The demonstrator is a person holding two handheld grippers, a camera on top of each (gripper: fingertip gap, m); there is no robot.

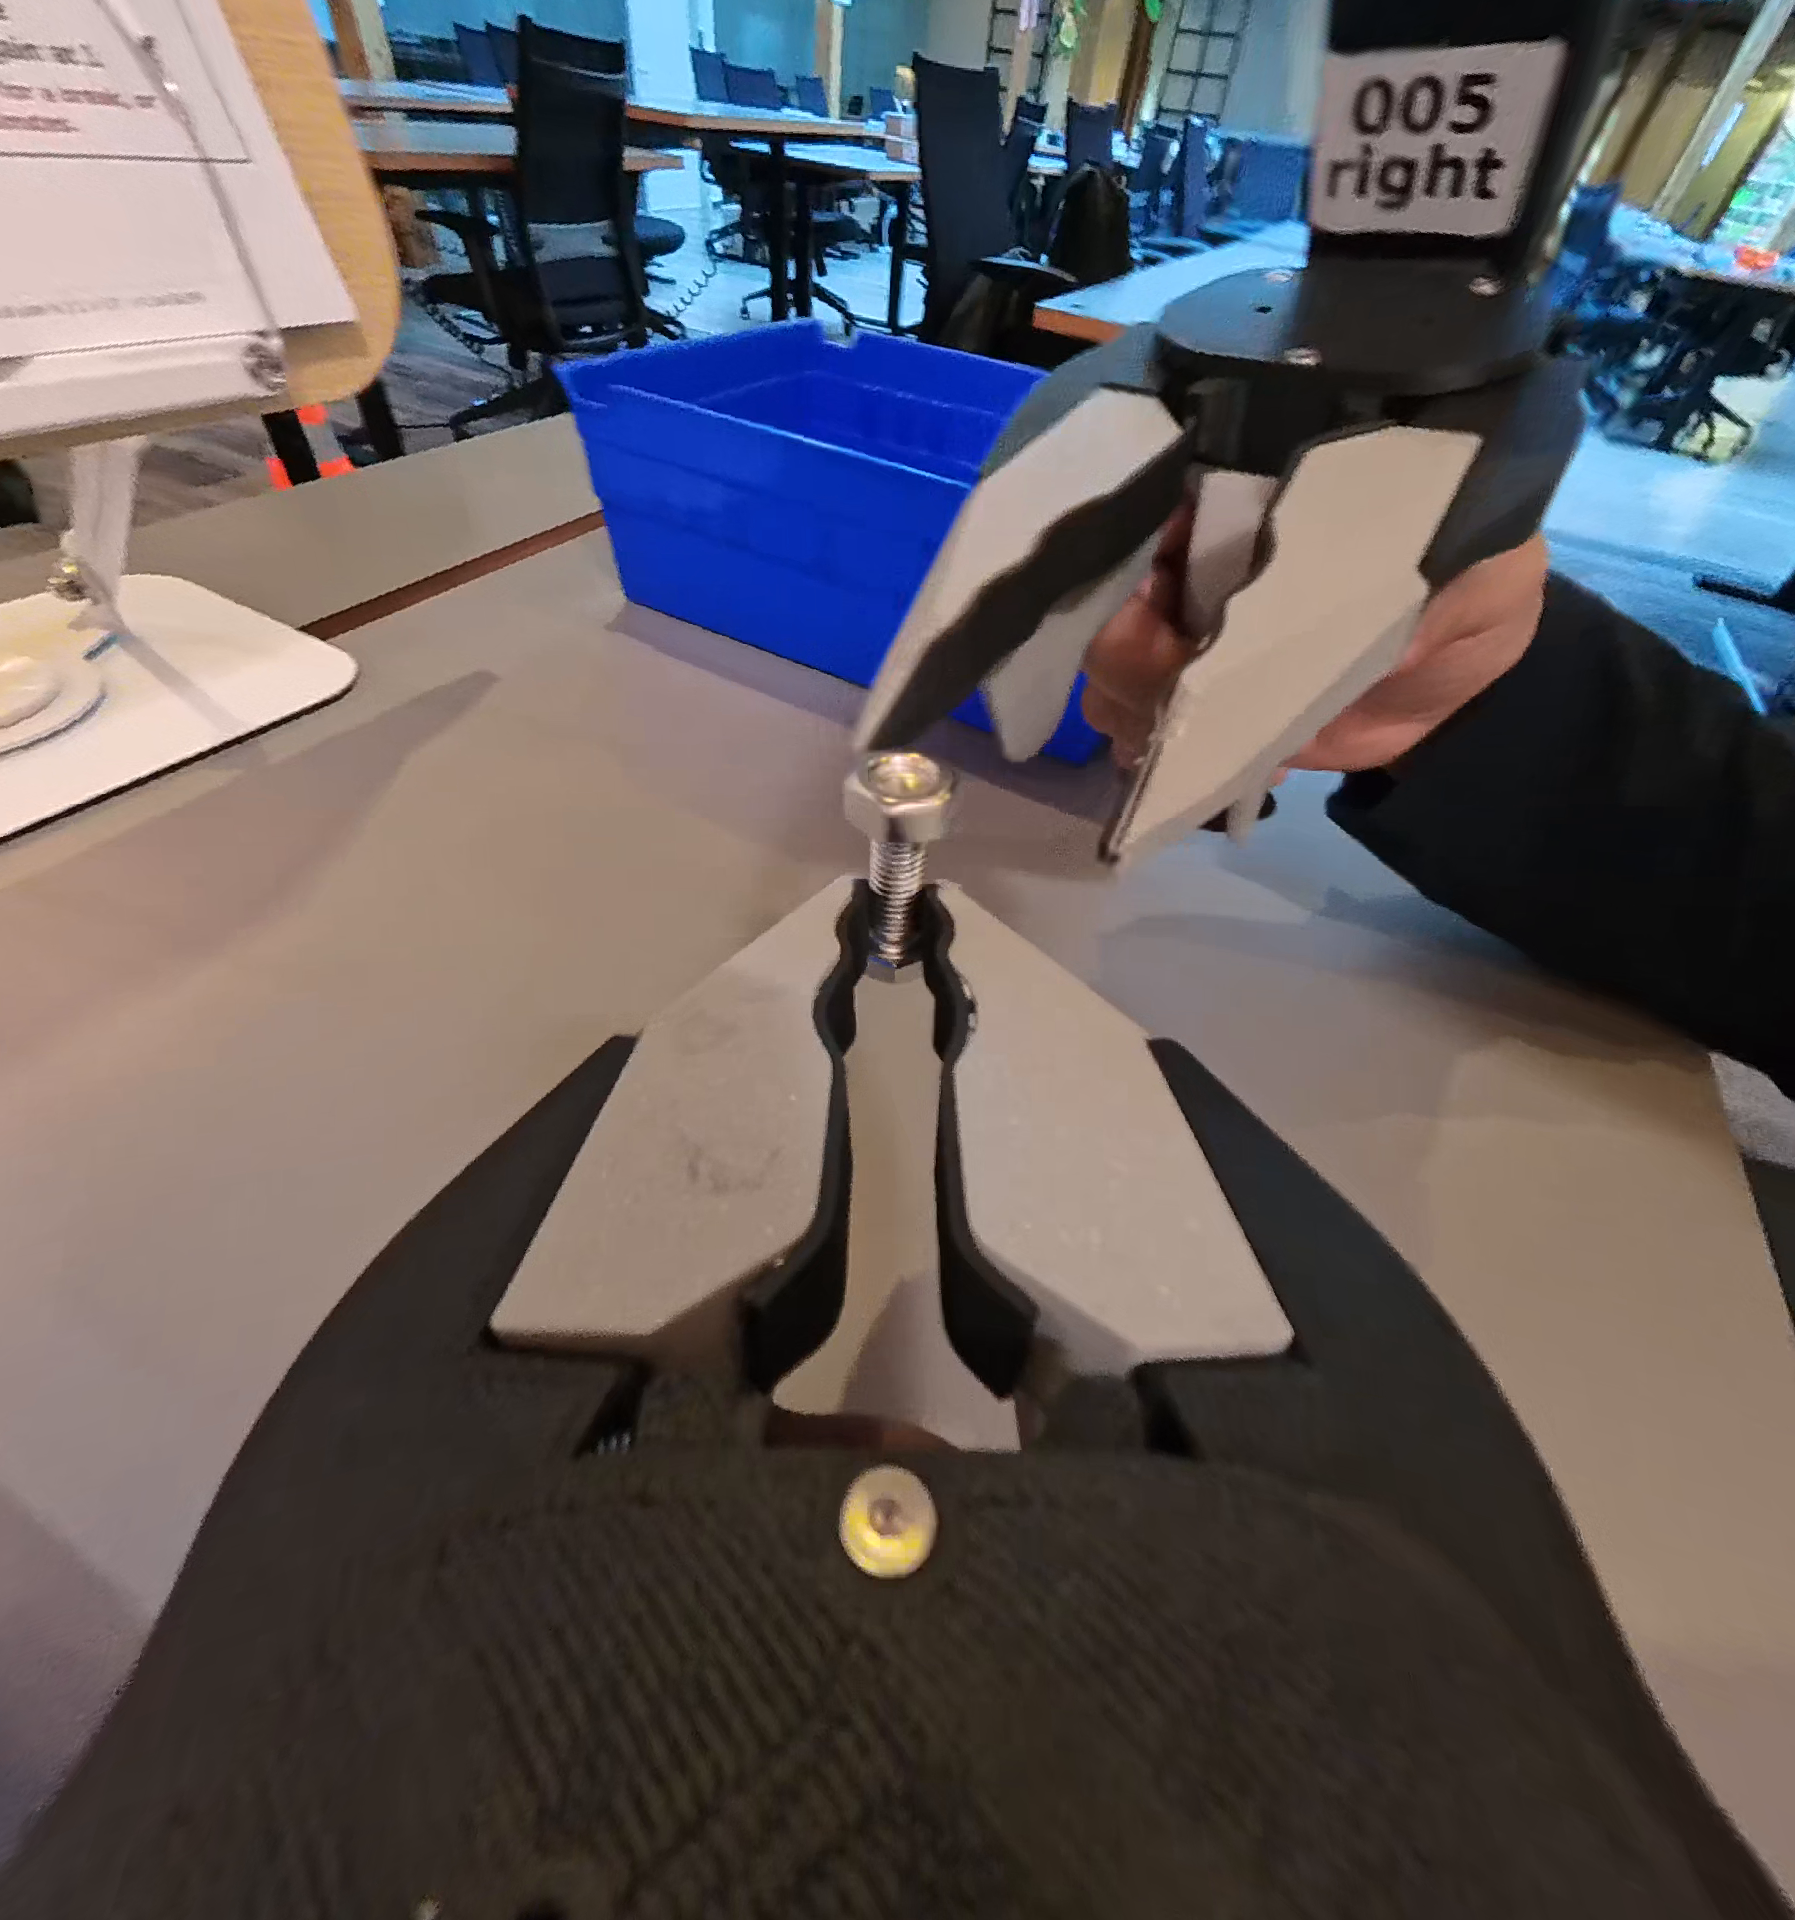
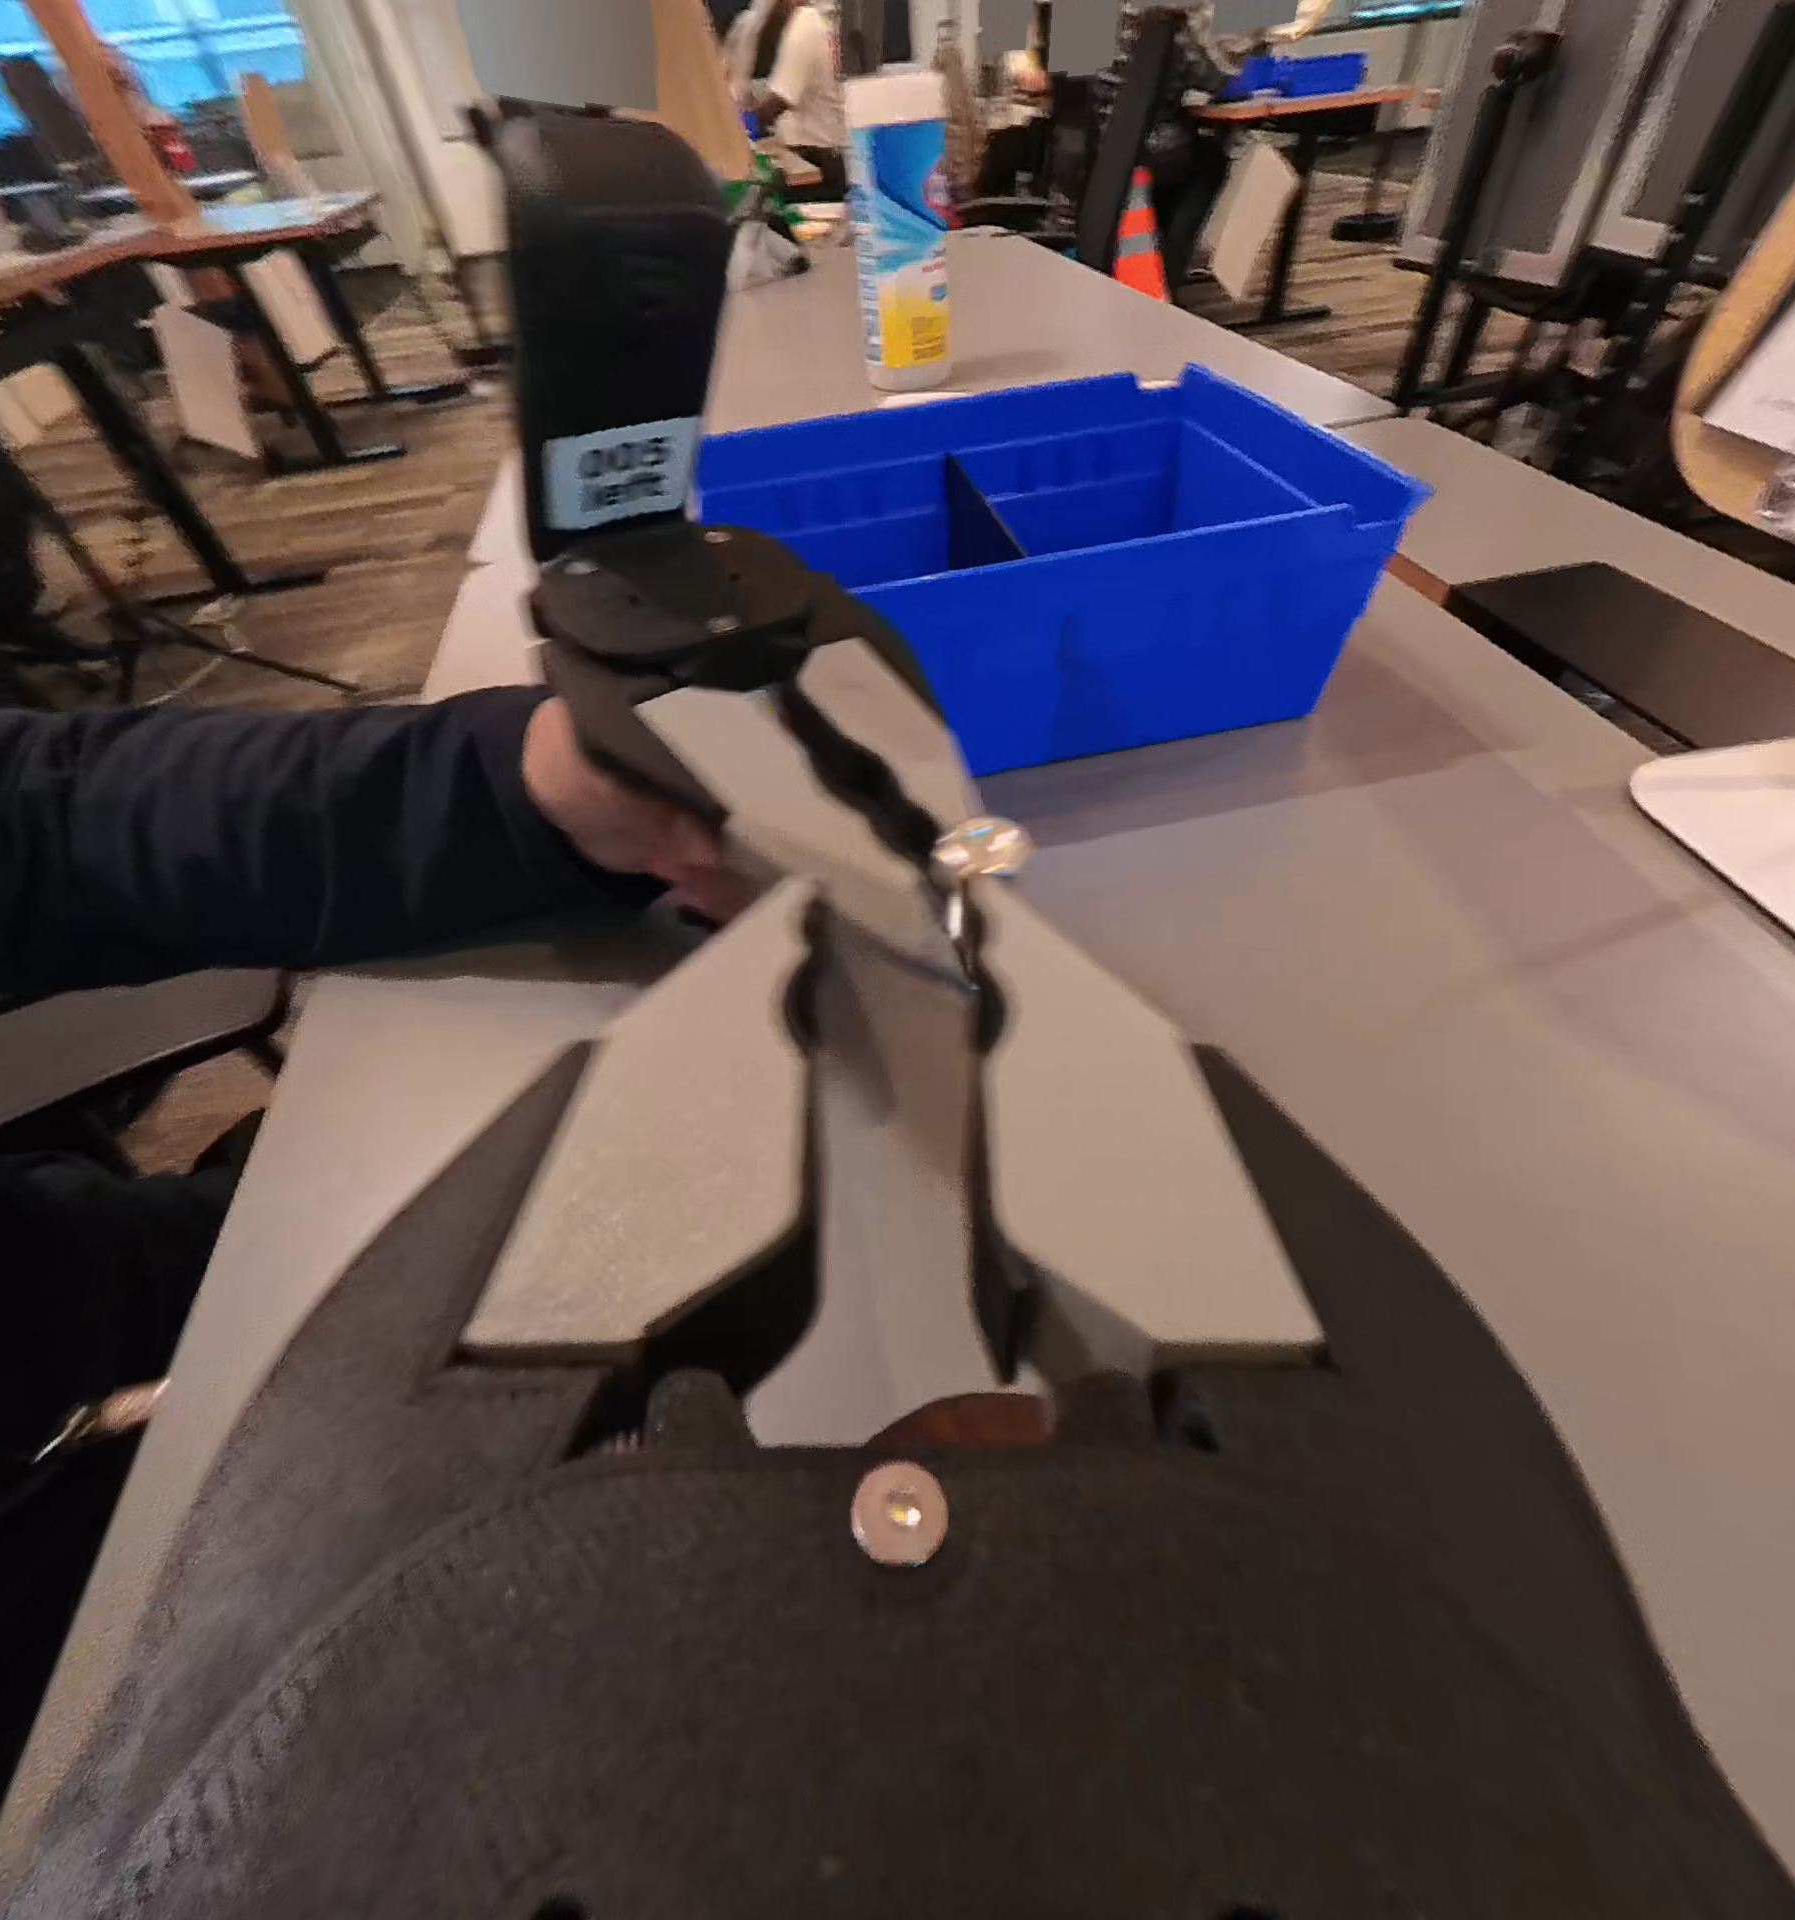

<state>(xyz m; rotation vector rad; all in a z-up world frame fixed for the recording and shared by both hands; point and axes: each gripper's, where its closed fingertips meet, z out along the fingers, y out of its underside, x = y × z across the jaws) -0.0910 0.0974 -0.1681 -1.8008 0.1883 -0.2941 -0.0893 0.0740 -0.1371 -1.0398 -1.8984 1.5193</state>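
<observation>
Grey surface (image 1: 373, 1018) fills a wide office of desks and chairs. At the left gripper (image 1: 893, 935) the jaws are clamped on the lower end of a bolt (image 1: 891, 894), holding it upright with a nut (image 1: 898, 795) at its top. Just above, the right gripper (image 1: 986, 790) has its jaws apart, one fingertip (image 1: 888, 732) nearly touching the nut; staying centred over it looks wise. Behind stands a blue bin (image 2: 1132, 644), beyond it a wipes canister (image 2: 903, 229).

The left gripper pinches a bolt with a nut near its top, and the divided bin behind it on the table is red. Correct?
Not quite: the bin is blue, not red, as the right wrist view shows. The rest holds: the left gripper pinches the bolt, with the nut near its top.
</observation>
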